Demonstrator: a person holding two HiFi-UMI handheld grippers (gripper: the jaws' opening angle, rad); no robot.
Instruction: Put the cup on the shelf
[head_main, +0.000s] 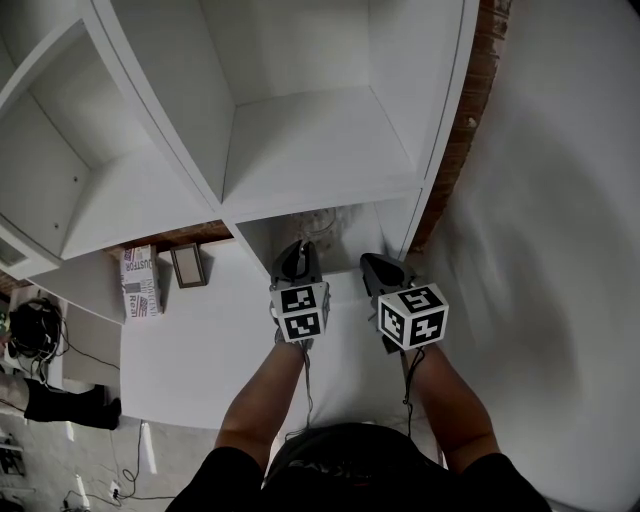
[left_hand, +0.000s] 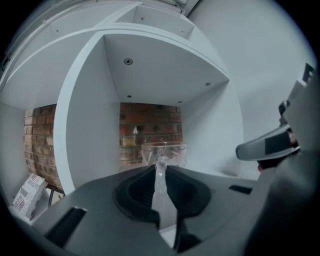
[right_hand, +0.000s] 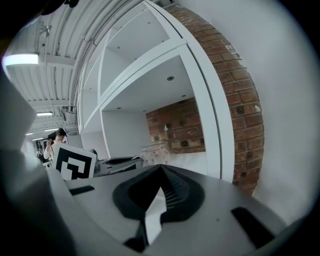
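A clear plastic cup (left_hand: 164, 151) is pinched by its near side between the jaws of my left gripper (left_hand: 161, 165). It hangs at the mouth of the white shelf's lower compartment (left_hand: 165, 70), which has brick behind it. In the head view the left gripper (head_main: 297, 252) points into that compartment (head_main: 395, 225), and the cup (head_main: 318, 220) shows only faintly. Whether the cup rests on the shelf floor I cannot tell. My right gripper (head_main: 382, 266) is just to the right, its jaws (right_hand: 161, 169) shut with nothing between them. From that side I see the cup (right_hand: 155, 152) too.
The shelf unit has taller compartments (head_main: 310, 140) above and to the left. A printed box (head_main: 140, 280) and a small dark frame (head_main: 189, 265) stand at the left on the white surface (head_main: 200, 350). A brick edge (head_main: 480, 80) and a white wall (head_main: 560, 200) close the right side.
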